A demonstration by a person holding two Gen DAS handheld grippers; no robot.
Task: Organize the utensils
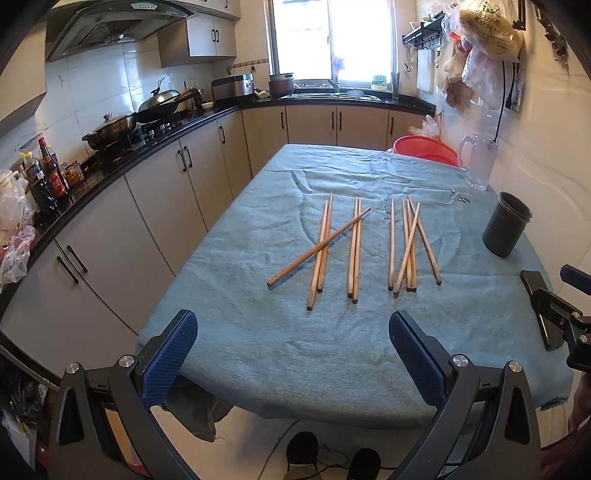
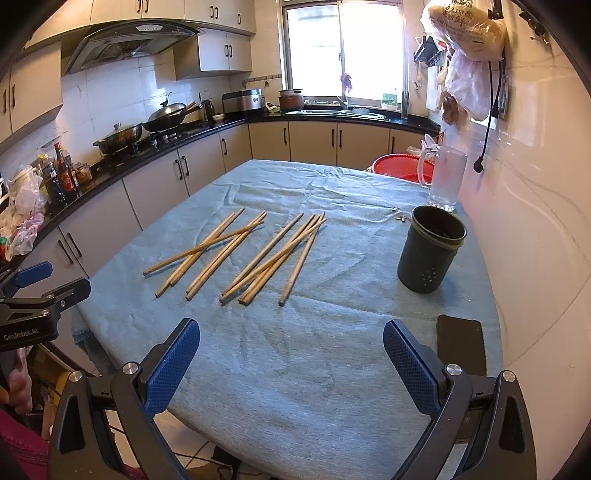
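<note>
Here, chopsticks await sorting at mid-frame on the surface.
Both the left claw and right claw gape wide, empty; the holder stands upright at right, probably to receive them.

Wooden chopsticks, matt cloth, glass mug

You can read "GenRobot.AI" in white on the left tool's black body; the bag's print is illegible.
</note>
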